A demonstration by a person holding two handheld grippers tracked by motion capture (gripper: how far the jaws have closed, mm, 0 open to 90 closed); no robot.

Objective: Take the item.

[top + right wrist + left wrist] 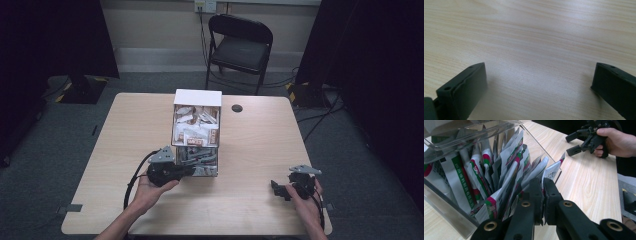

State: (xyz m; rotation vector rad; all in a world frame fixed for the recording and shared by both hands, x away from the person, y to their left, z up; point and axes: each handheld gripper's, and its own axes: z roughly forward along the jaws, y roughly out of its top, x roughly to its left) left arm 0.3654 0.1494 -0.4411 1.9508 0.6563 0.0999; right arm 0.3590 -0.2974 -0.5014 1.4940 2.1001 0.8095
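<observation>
Sachets (499, 182), white foil packets with green and red print, stand packed upright on their edges in the lower tier of a clear plastic two-tier dispenser box (196, 131) at the middle of the pale wooden surface (260, 150). The left tool (186, 171) sits at the box's open front, its black jaws drawn together just beside the nearest packets; in the left gripper view the jaws (543, 195) look almost fully closed, and a packet's edge may be pinched between them, though the pictures do not settle that. The packets' long axes run up and away from the jaws, tilted slightly like filed cards, so a pull back toward the person, along the line of the jaws, would probably draw one out cleanly. The right tool (280, 189) rests well apart, near the front right of the surface, with its jaws spread wide over bare wood and nothing between them. The left hand (150, 192) is plainly the nearer one to the sachets.
</observation>
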